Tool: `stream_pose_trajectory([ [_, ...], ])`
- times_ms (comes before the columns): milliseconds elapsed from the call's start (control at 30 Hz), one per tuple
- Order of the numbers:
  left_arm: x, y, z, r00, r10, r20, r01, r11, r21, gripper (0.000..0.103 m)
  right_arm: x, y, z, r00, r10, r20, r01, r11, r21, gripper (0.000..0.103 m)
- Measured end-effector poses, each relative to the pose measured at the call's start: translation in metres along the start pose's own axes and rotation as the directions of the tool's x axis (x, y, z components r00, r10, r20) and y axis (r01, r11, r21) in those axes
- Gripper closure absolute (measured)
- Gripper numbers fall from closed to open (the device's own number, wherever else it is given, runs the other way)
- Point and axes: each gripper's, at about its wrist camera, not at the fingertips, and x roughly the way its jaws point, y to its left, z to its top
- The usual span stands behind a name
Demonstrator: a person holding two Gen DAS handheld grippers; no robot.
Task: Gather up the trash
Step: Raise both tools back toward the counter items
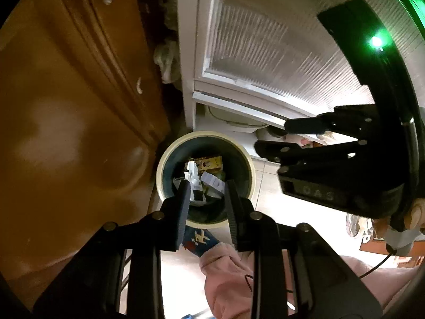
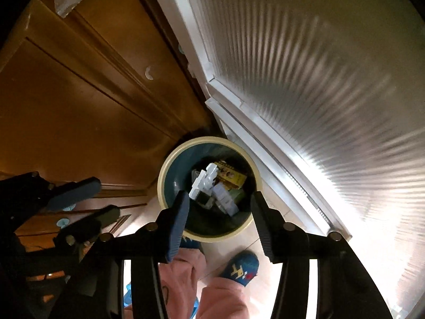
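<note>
Hovering both empty, parted grippers, left gripper (image 1: pixel 205 186) and right gripper (image 2: pixel 219 199), over the bin (image 2: pixel 170 164), we feared later scraps glancing off its rim.

Brown wooden cabinet (image 2: pixel 79 93), white-framed ribbed glass door (image 2: pixel 318 79), pale tiled floor (image 1: pixel 279 199)

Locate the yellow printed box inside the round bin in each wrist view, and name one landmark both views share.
Left wrist view: the yellow printed box lies at the far side of the bin's contents, just above centre, beyond the left gripper.
Right wrist view: it sits right of the white plastic piece, near centre, beyond the right gripper.
Shared landmark: the bin's cream rim, beside the ribbed glass door.
</note>
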Motion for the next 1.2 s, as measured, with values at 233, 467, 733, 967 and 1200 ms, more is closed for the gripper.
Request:
stream_pose_trajectory([
  [233, -0.051, -0.005, 0.002, 1.000, 0.014, 0.016, -0.013, 0.998, -0.061, 0.061, -0.025, 0.003, -0.003, 1.000, 0.014, -0.002, -0.014, 1.000, 0.010, 0.054],
  [467, -0.135, -0.016, 0.009, 0.995, 0.034, 0.097, -0.022, 0.992, -0.123, 0.055, -0.096, 0.018, -0.013, 0.999, 0.046, 0.024, -0.045, 0.999, -0.025, 0.054],
  [733, -0.241, -0.027, 0.015, 0.976, 0.060, 0.208, -0.023, 0.984, -0.175, 0.046, -0.201, 0.032, -0.022, 0.990, 0.081, 0.118, -0.064, 0.989, -0.137, 0.054],
  [967, -0.329, -0.050, 0.032, 0.935, 0.168, 0.312, -0.121, 0.979, -0.163, 0.046, -0.290, 0.029, -0.017, 0.959, 0.113, 0.261, -0.062, 0.979, -0.196, 0.048],
  [1200, -0.402, -0.072, 0.058, 0.901, 0.237, 0.363, -0.189, 0.968, -0.162, 0.046, -0.372, 0.018, -0.011, 0.900, 0.139, 0.413, -0.057, 0.977, -0.205, 0.041],
])
